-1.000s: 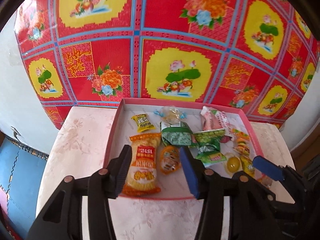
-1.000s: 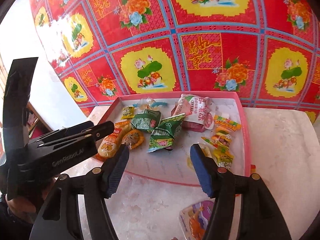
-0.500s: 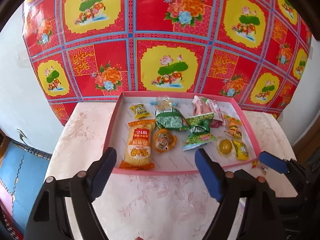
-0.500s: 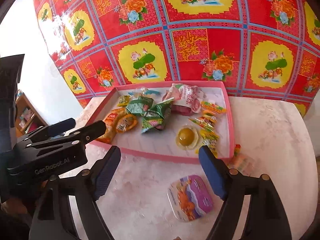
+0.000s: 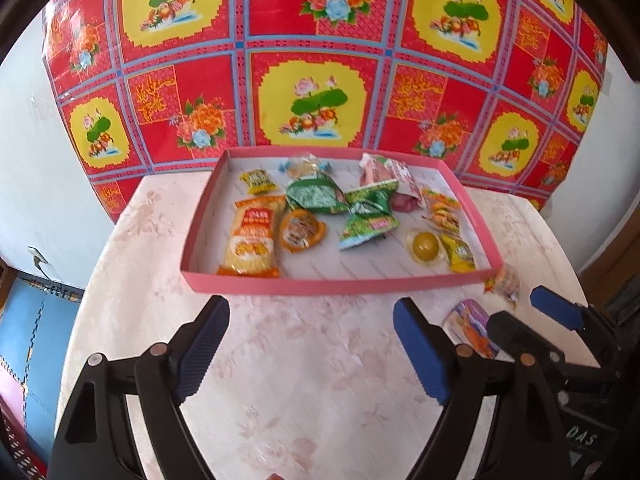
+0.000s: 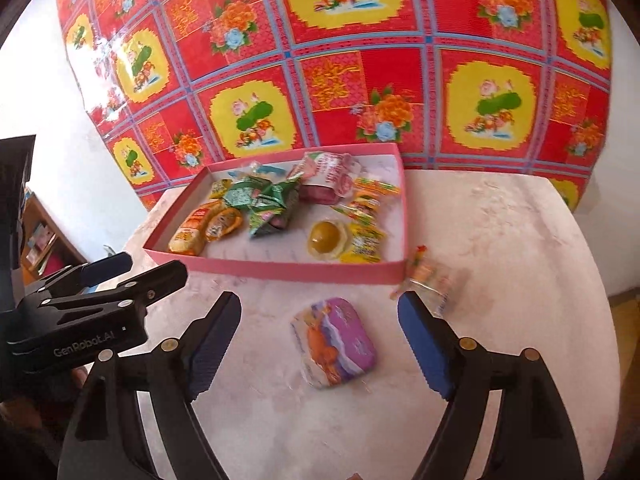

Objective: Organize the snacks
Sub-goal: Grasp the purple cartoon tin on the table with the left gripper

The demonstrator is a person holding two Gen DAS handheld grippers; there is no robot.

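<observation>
A pink tray [image 5: 340,285] [image 6: 280,270] at the back of the table holds several snacks: an orange packet [image 5: 253,236], green packets [image 5: 366,216], a yellow jelly cup [image 5: 425,245] [image 6: 326,238]. A purple jelly cup [image 6: 334,342] [image 5: 470,324] and a clear candy packet [image 6: 426,274] [image 5: 504,282] lie on the table in front of the tray. My left gripper [image 5: 310,344] is open and empty, in front of the tray. My right gripper [image 6: 318,340] is open, its fingers either side of the purple jelly cup, above it.
The round pale marble-patterned table [image 5: 304,392] stands against a wall hung with a red and yellow flowered cloth [image 5: 312,60]. A blue floor mat [image 5: 24,340] lies left. A wooden shelf [image 6: 38,236] stands far left in the right wrist view.
Both grippers have pulled back from the tray toward the near side of the table and opened wider. The purple jelly cup and candy packet came into view.
</observation>
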